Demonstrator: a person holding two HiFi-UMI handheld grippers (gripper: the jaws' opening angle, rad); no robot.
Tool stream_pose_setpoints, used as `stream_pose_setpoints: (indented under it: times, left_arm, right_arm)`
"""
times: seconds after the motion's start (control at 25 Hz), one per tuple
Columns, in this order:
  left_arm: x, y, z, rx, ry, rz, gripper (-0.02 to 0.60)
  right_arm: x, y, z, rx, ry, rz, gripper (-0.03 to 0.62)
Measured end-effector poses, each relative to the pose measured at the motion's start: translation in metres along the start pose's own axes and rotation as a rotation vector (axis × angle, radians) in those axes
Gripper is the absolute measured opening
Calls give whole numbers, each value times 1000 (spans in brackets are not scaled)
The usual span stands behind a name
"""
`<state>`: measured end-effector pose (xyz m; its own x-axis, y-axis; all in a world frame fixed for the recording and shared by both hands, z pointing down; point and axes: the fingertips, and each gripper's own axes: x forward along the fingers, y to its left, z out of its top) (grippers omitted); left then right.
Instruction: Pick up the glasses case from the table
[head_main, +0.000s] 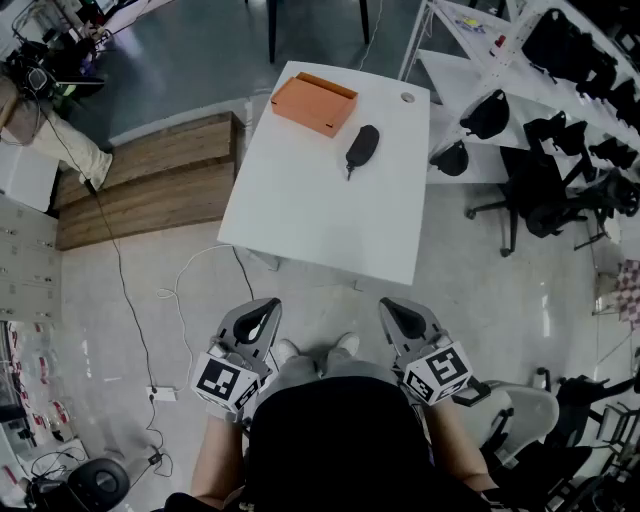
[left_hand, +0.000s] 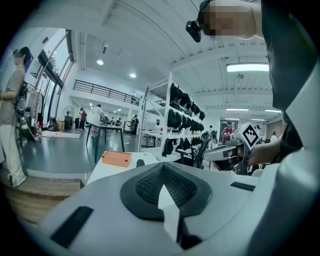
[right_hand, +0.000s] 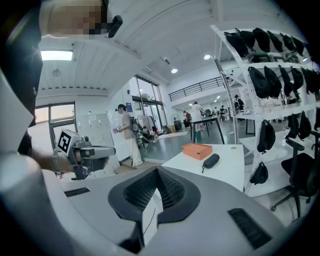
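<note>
Left gripper (head_main: 258, 318), right gripper (head_main: 404, 318): jaws closed, nothing held, both well short of table (head_main: 320, 225). Black glasses case (head_main: 361, 147) lies on table beside orange box (head_main: 314, 103).

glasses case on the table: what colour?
Black. The glasses case shows best in the head view, beside the orange box.
</note>
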<state>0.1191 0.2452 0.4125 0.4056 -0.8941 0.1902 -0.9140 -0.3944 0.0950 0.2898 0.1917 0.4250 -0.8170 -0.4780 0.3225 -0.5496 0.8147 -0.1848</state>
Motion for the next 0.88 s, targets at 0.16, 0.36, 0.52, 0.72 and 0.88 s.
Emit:
stream_pose_setpoints:
  times: [0.16, 0.36, 0.52, 0.72, 0.88]
  left_arm:
    - [-41, 18, -3, -32, -2, -4, 17]
    - [-87, 52, -9, -62, -23, 19, 17]
    - [-121, 79, -11, -57, -47, 39, 18]
    - [-156, 107, -23, -52, -51, 32, 17]
    - [-174, 130, -39, -66, -24, 69, 18]
  right_arm:
    - [14, 40, 7, 9, -5, 6, 26]
    - [42, 86, 14, -12, 9, 30, 25]
    - [66, 122, 20, -20, -1, 41, 26]
    - [95, 156, 28, -52, -4, 35, 26]
    - [116, 166, 26, -60, 13, 41, 26]
